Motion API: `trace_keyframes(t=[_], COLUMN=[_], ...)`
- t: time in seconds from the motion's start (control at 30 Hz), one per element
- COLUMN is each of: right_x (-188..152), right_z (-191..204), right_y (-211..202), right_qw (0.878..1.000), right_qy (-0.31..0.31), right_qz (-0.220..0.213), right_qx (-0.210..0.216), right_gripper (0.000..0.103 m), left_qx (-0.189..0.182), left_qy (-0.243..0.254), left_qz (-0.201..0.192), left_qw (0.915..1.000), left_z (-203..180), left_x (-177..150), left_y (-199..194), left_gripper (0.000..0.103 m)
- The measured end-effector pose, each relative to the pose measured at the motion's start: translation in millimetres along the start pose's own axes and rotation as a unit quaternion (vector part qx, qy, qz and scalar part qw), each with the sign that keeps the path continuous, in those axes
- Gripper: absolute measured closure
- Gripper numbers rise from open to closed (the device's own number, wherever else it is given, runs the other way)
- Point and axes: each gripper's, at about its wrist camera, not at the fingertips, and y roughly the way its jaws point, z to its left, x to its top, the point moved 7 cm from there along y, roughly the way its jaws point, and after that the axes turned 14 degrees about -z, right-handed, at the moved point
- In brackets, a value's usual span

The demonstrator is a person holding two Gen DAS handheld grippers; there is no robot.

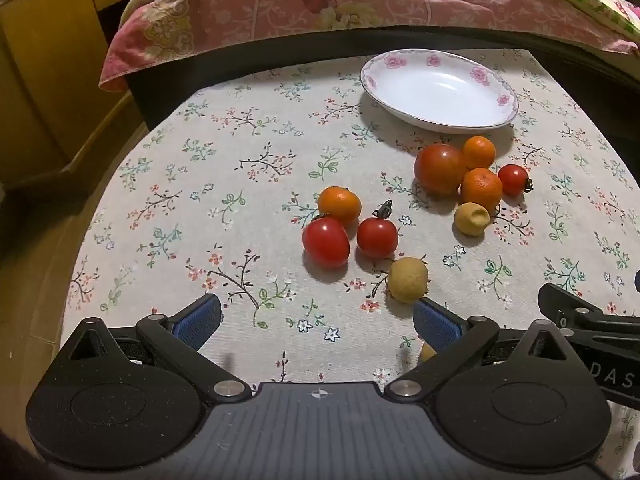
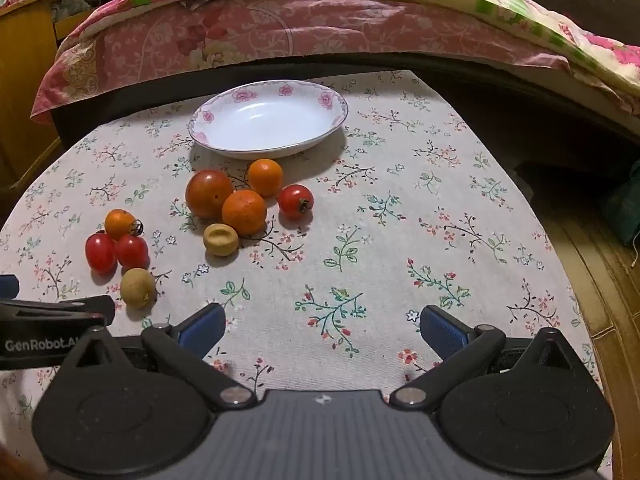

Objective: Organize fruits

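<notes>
Your left gripper (image 1: 318, 320) stands wide and holds nothing; the small round tan fruit (image 1: 407, 279) lies just ahead of its right finger, the nearest piece to either hand. Your right gripper (image 2: 322, 326), also wide and holding nothing, sees it far off to its left (past bare cloth). Beyond waits the white flower-rimmed dish (image 1: 496, 99), with nothing in it.

Left gripper (image 1: 318, 322): matte black plastic body, ribbed grey centre panel with a small cross mark.
Fingers (image 1: 200, 320): black arms tipped with blue ribbed pads.
Fasteners: round silver screws at the arm pivots.
Right gripper (image 2: 322, 326): same black build, blue pads, silver screws.
Markings: white "GenRobot.AI" lettering on a black side bar.
</notes>
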Motion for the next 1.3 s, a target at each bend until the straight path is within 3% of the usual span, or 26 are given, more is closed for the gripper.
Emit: trace_keyframes(t=[1.3], right_x=[-1.7], right_z=[0.6], right_y=[1.6], right_qw=[1.0], right_qy=[0.005], right_qz=[0.004], right_qx=[0.002], right_gripper=[0.004], left_qx=[0.001], left_qy=[0.001], left_qz=[0.0], left_qw=[1.0], left_z=[0.5], left_x=[0.2], left_y=[0.2], left_gripper=[0.0])
